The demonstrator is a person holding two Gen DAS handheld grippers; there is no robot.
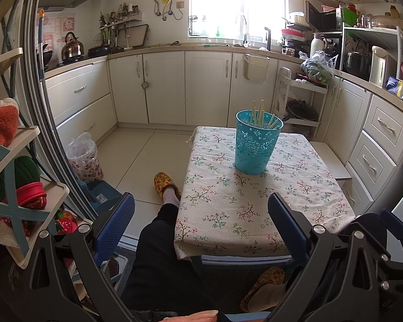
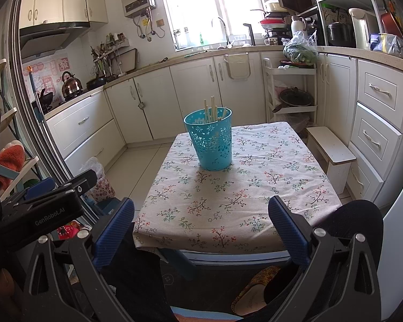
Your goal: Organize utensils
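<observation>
A teal perforated cup [image 1: 256,145] stands upright on a small table with a floral cloth [image 1: 223,209]. Several pale wooden chopsticks [image 1: 260,116] stick up out of it. The cup [image 2: 210,141] and the chopsticks [image 2: 211,108] also show in the right wrist view, on the cloth [image 2: 228,196]. My left gripper [image 1: 201,220] is open and empty, held back from the table's near edge. My right gripper [image 2: 201,220] is open and empty, also short of the near edge. The right gripper shows at the lower right of the left wrist view [image 1: 384,230].
The person's legs and slippers [image 1: 166,185] are beside and under the table. A lined bin [image 1: 84,158] stands on the floor at left. A shelf rack [image 1: 18,187] is at far left, a white stool [image 2: 330,150] and drawers [image 2: 376,134] at right. Kitchen cabinets run behind.
</observation>
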